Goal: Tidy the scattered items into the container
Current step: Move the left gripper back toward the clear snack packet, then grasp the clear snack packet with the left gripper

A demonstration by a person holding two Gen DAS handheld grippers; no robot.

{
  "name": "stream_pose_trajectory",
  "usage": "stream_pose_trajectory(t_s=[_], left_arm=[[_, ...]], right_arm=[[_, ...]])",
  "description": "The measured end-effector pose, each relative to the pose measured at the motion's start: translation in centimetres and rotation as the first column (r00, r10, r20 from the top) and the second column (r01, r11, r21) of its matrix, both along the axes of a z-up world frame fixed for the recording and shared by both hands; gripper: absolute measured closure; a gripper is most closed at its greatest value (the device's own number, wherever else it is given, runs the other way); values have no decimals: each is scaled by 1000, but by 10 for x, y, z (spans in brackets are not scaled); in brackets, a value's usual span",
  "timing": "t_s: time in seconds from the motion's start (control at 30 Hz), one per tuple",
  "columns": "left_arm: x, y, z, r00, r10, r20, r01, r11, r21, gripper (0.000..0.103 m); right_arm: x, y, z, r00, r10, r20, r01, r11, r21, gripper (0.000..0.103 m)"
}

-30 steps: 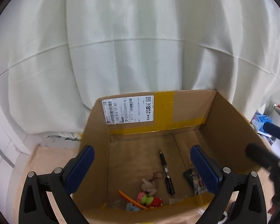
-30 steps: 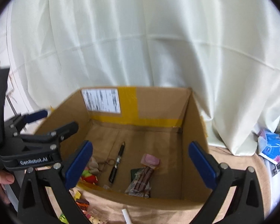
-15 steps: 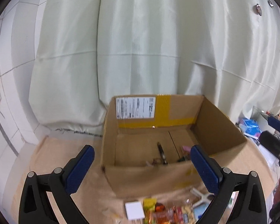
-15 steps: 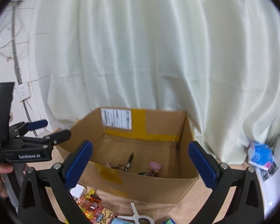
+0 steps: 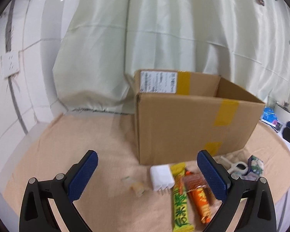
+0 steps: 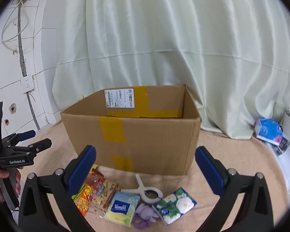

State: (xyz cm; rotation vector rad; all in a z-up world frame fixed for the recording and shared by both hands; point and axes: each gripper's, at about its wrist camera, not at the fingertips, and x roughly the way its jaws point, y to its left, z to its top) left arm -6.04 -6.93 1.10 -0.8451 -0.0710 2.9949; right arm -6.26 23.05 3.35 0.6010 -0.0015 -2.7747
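Note:
An open cardboard box with yellow tape stands on a beige cloth. In front of it lie scattered items: a white charger, a yellow-green snack bar, an orange snack pack, a small clear piece, a white clip, two tissue packs, a purple plush keyring and snack bags. My left gripper is open and empty above the charger. My right gripper is open and empty above the clip.
A pale curtain hangs behind the box. A tiled wall with a socket is at left. A blue tissue package lies at the right by the curtain. The left gripper's body shows at the right wrist view's left edge.
Both grippers have pulled back and dropped from over the box's opening to in front of its near wall. The box's contents are now hidden; the scattered items have come into view.

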Motion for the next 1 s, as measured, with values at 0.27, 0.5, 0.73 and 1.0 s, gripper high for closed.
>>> stream_pose_trajectory(t_s=[0.27,0.5,0.73,1.0], left_arm=[[-7,-11,-45,996,51,73,-49,998,-35,0],[-20,-33,-81,982,117,151,-115,993,-22,0],[-35,-29,-94,979,94,183,-92,996,-20,1],[-56,-23,-102,959,95,268,-80,995,-66,31]], right_arm=[[13,15,-26,999,0,34,2,999,-37,0],[18,15,-47,998,3,57,-1,999,-38,0],[10,29,-76,993,-28,112,35,998,-59,0],[10,39,-84,991,-39,127,48,996,-69,0]])
